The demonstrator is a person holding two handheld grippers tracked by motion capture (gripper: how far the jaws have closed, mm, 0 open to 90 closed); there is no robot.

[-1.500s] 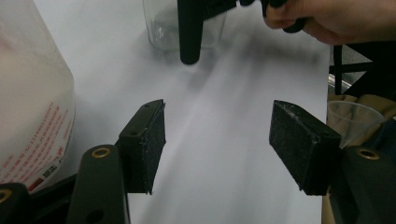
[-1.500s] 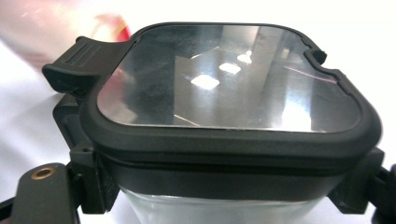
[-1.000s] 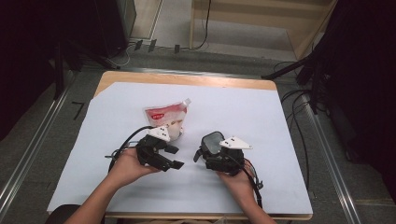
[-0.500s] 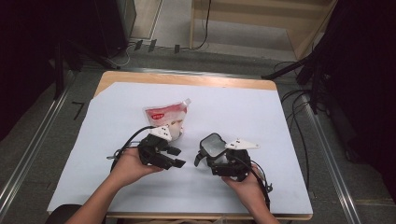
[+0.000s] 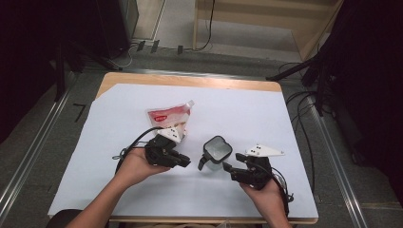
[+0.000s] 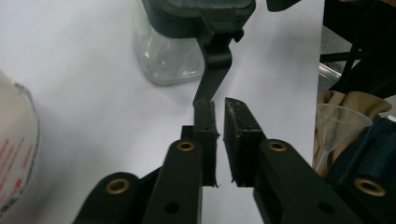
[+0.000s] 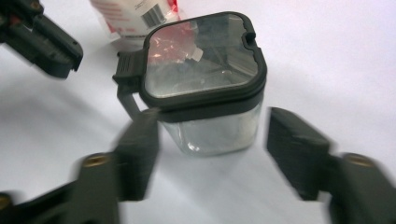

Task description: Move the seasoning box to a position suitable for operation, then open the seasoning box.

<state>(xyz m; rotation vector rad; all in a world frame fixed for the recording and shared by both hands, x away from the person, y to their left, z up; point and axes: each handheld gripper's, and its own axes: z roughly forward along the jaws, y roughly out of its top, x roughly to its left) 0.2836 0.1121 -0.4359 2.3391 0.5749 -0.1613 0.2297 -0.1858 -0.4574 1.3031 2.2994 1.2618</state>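
Fingers (image 6: 208, 135) of the left gripper (image 6: 219, 144) have just closed, seemingly pinching the jar's (image 5: 217, 153) latch (image 6: 212, 70); right gripper (image 7: 210, 144) fingers, closing, straddle it untouched on the tabletop (image 5: 247, 114). Lid on, pouch (image 5: 168, 116) unopened: filling remains

This looks like a lab or recording rig rather than a home: a plain wooden counter (image 5: 190, 80) covered with a white sheet (image 5: 237, 118) stands between metal floor rails (image 5: 28, 156), on grey flooring. Black cables (image 5: 299, 102) trail over the floor beside dark stands (tripod-like legs at the right), and a bare wooden frame (image 5: 266, 28) stands behind the counter.
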